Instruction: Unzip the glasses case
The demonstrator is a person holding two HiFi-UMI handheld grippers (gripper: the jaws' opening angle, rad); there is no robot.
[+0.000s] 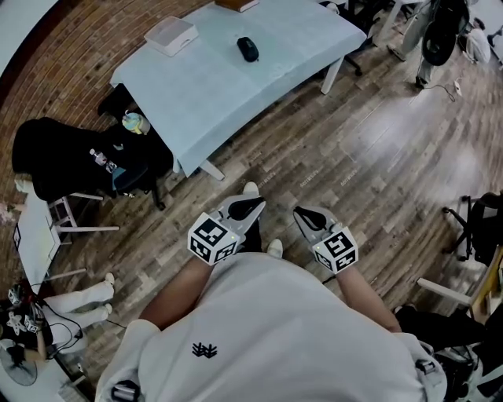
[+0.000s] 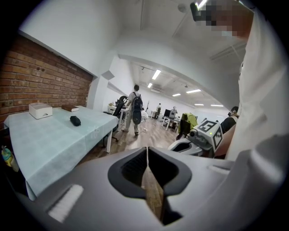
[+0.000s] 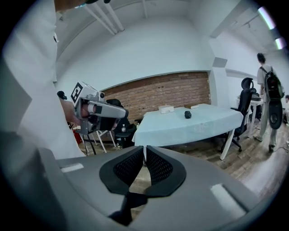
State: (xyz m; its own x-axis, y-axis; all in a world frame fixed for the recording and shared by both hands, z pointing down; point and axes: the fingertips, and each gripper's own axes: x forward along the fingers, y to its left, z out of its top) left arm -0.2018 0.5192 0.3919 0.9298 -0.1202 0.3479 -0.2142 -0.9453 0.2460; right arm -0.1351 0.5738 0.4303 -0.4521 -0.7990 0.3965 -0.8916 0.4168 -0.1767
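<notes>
I stand back from the bench with my 2 grippers pressed shut.

My left gripper [image 2: 147, 151] and my right gripper [image 3: 144, 149] are both squeezed together with nothing in them. I hold them close to my tummy, above the wood floor [image 1: 354, 157]. The black glasses case [image 1: 247, 49] lies on the bench [image 1: 212, 90] with the light blue cloth, well apart from both grippers. A white box [image 1: 171, 35] sits near it. The zip is too small to see.

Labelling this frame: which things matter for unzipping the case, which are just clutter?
Job: glasses case on the table; left gripper, shut; right gripper, shut.
Lying about: white box; brown book.
</notes>
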